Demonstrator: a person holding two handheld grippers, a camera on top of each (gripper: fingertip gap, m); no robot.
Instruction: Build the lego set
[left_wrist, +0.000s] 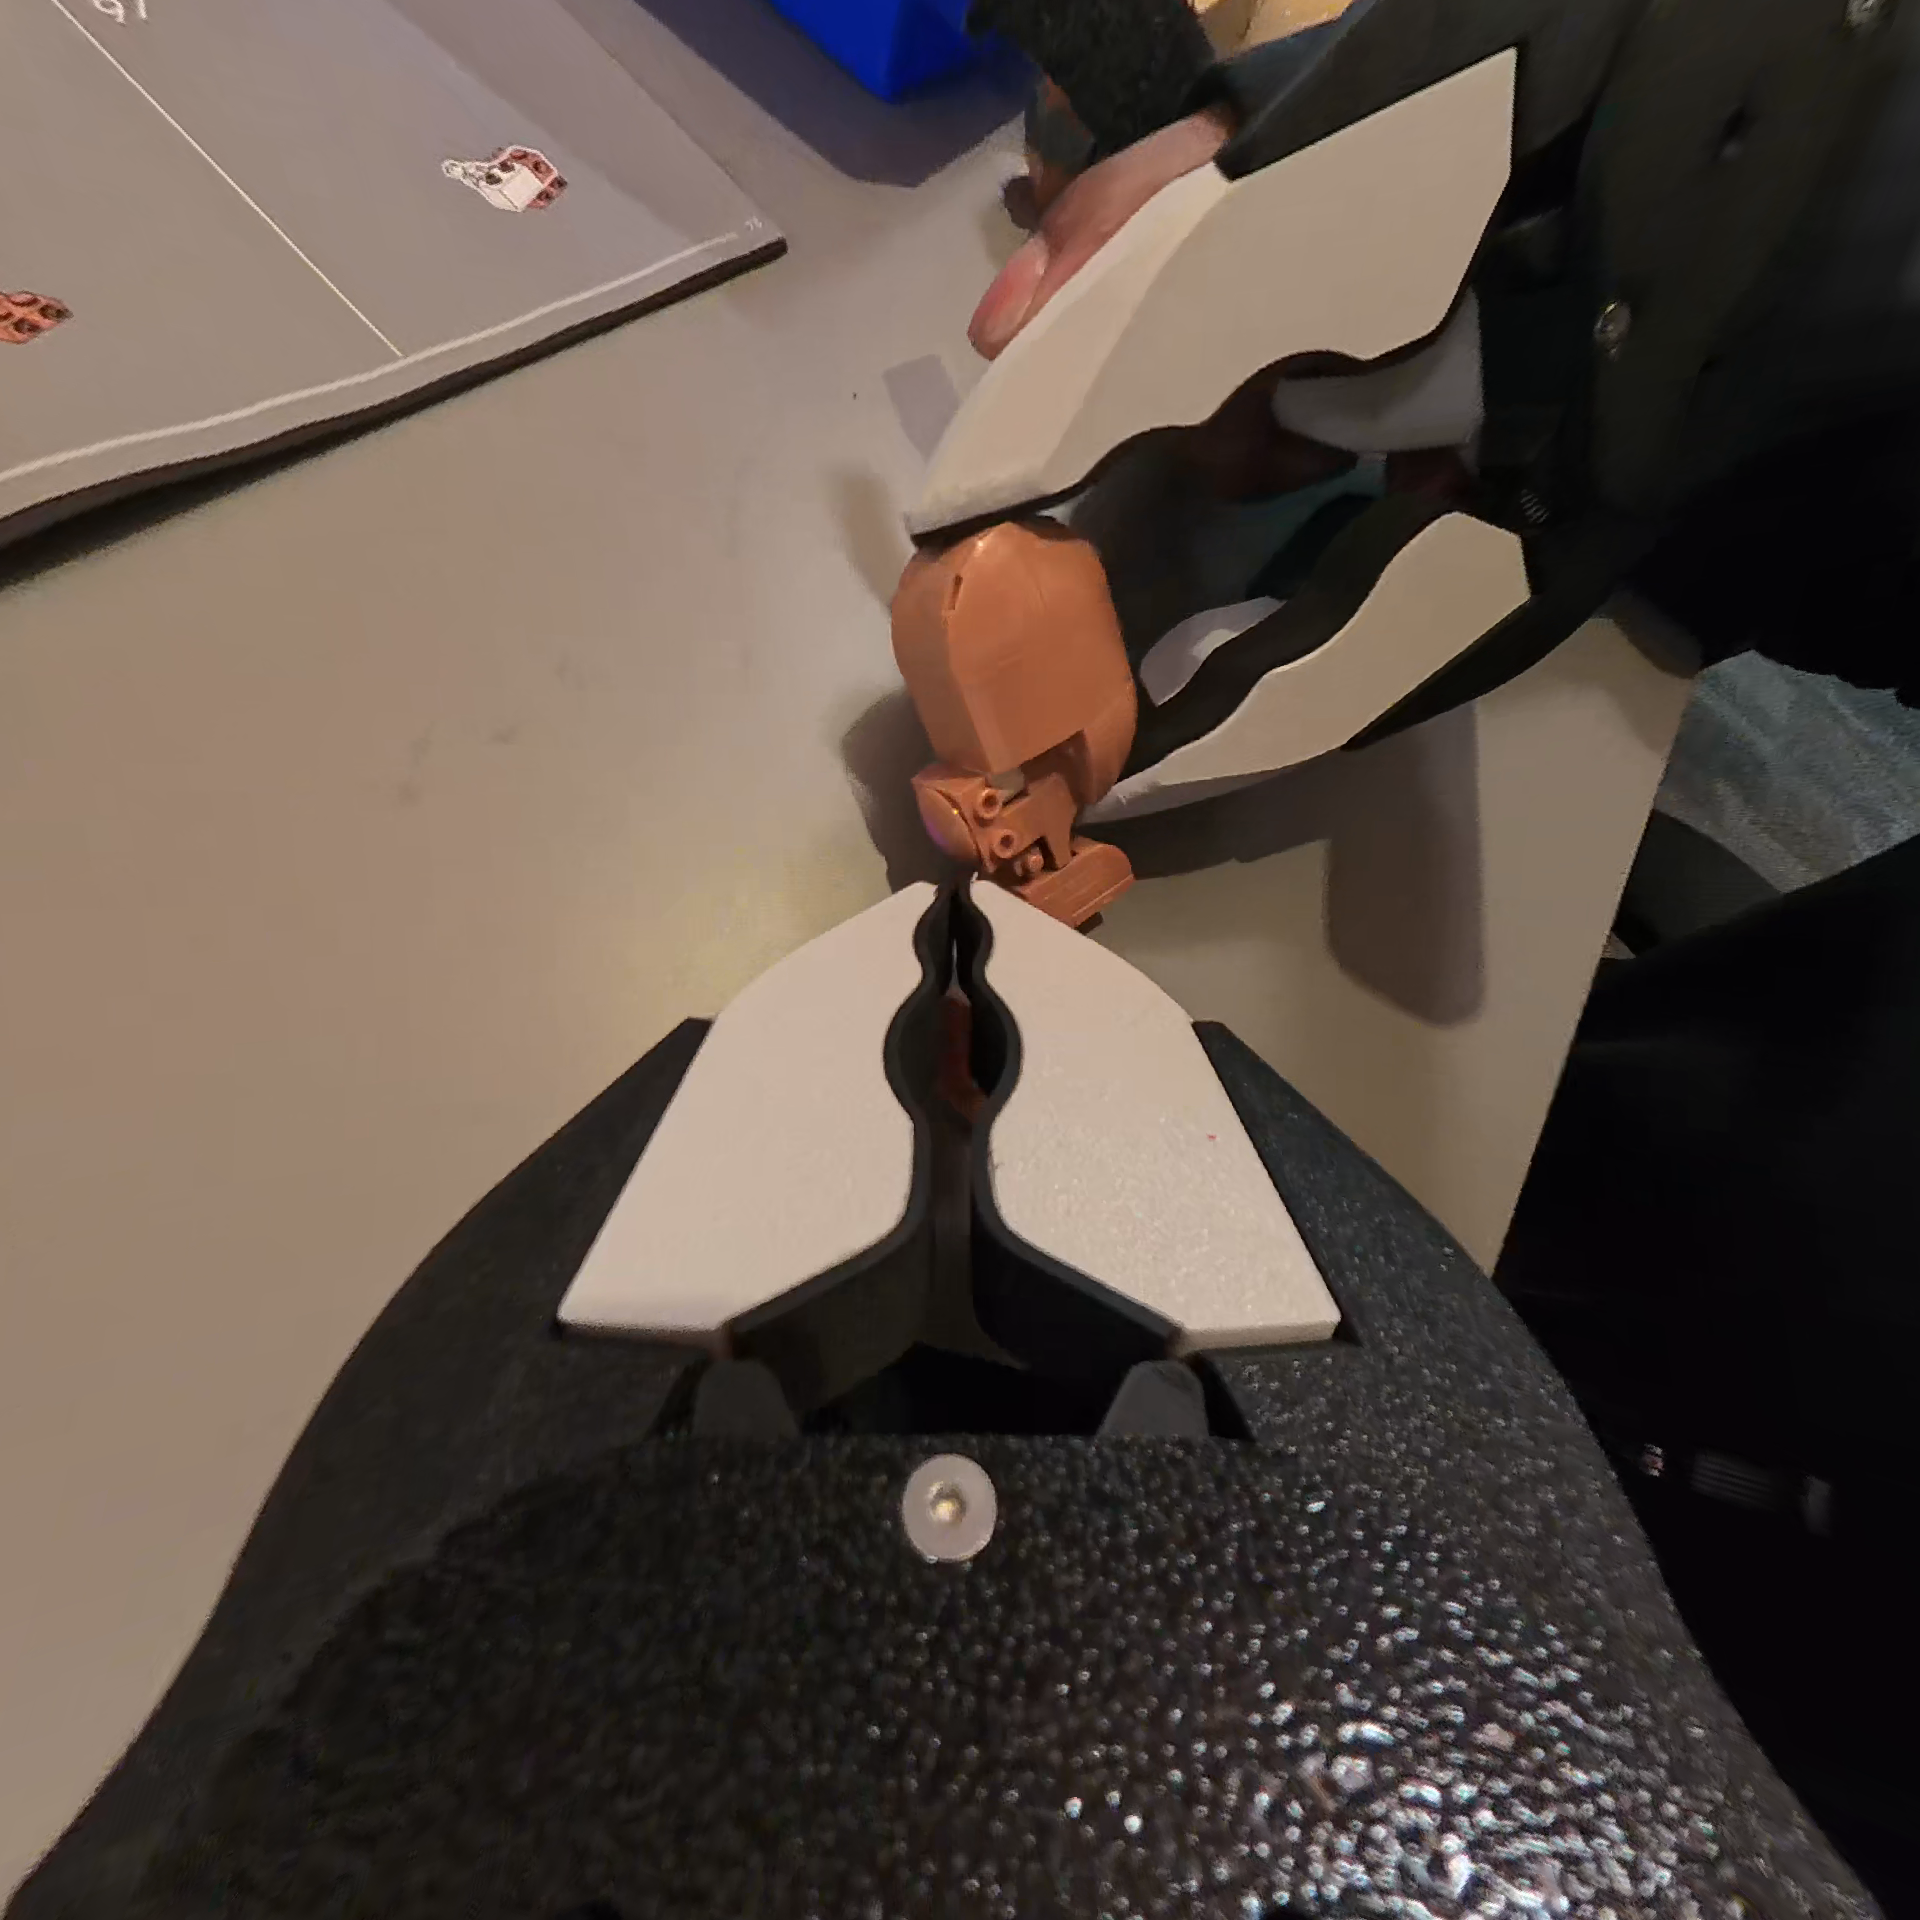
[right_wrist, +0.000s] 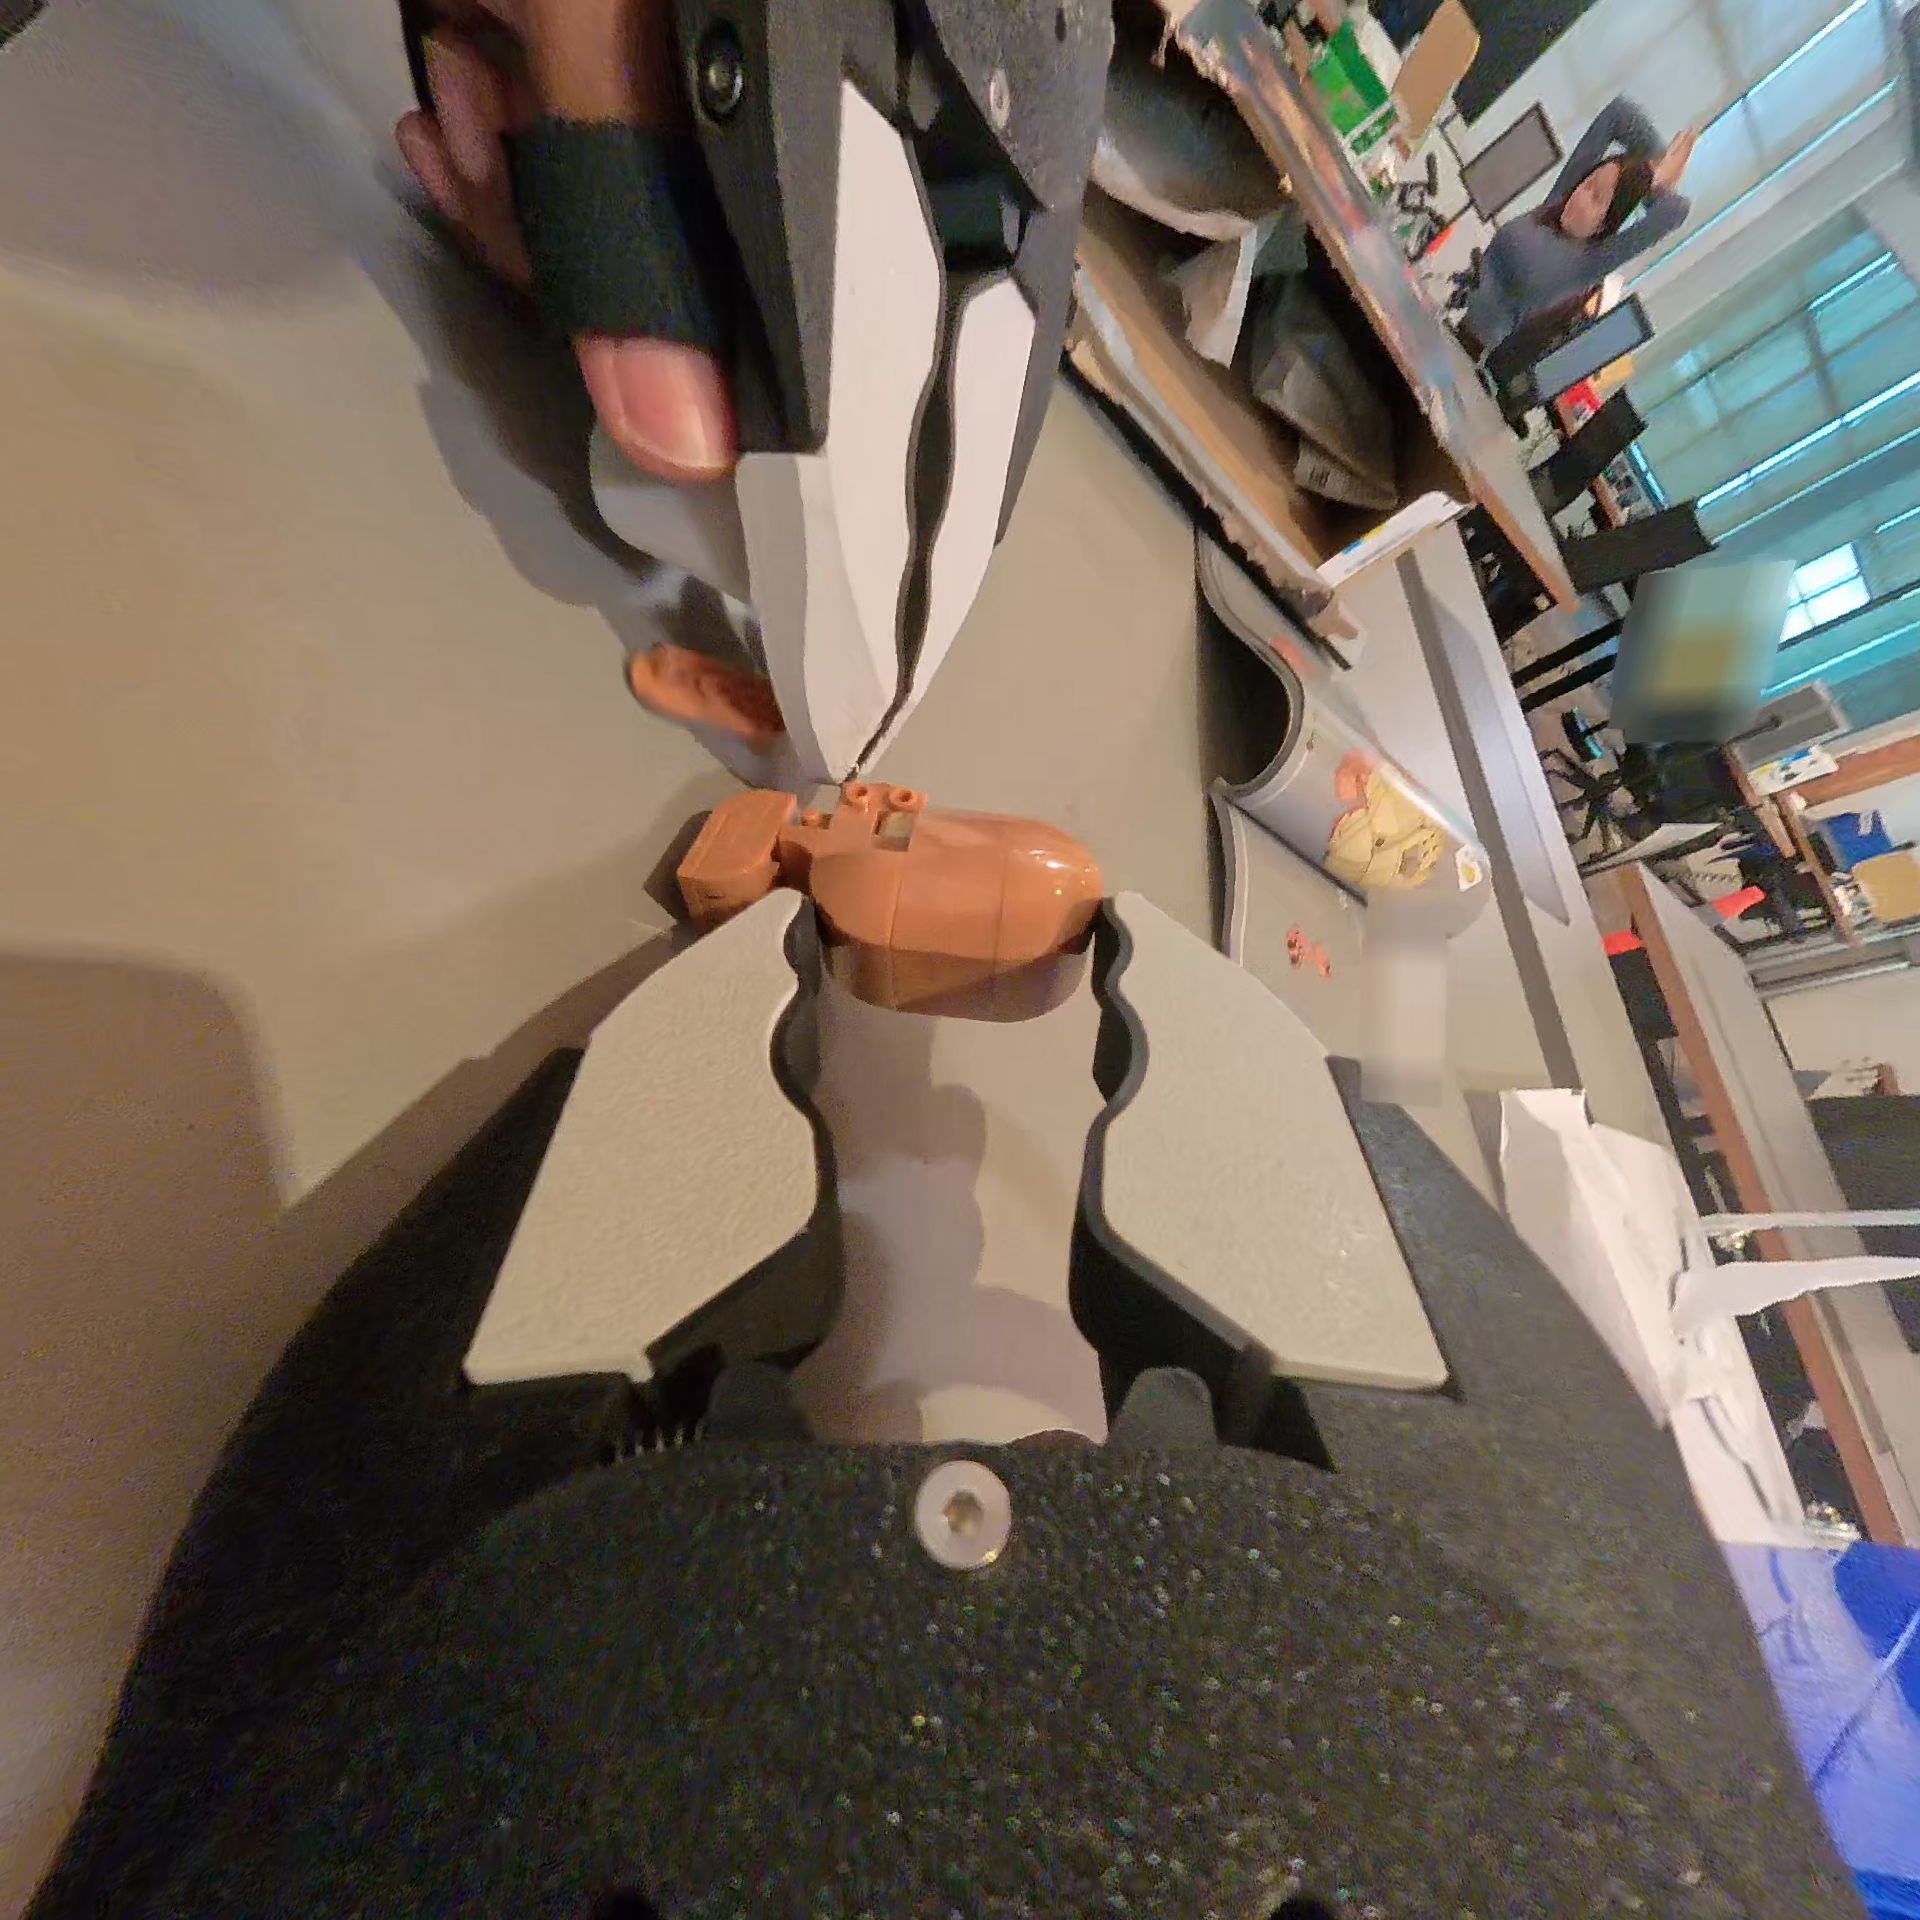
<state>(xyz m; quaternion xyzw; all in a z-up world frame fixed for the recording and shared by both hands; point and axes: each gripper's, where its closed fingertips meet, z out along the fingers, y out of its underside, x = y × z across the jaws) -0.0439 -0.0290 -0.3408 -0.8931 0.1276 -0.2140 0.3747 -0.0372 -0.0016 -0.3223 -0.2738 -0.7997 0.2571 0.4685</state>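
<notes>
A brown brick model (right_wrist: 935, 904) with a rounded body and a studded narrow end lies sideways just above the grey table (right_wrist: 260, 623). My right gripper (right_wrist: 951, 925) is shut on its body, one pad at each end. The left wrist view shows the same grip (left_wrist: 1055, 649) on the model (left_wrist: 1008, 644). My left gripper (left_wrist: 956, 891) is shut, with its tips right at the model's studded end. It comes in from the top of the right wrist view (right_wrist: 844, 771). A loose brown rounded piece (right_wrist: 707, 691) lies on the table behind its fingers.
An open grey instruction booklet (left_wrist: 312, 208) lies at the far left, with a blue bin (left_wrist: 883, 52) beyond it. The booklet's curled pages (right_wrist: 1351, 831), a cardboard box (right_wrist: 1247, 364) and a white paper bag (right_wrist: 1610, 1247) are at the right. A person sits far off. My left and right fingertips are right by each other.
</notes>
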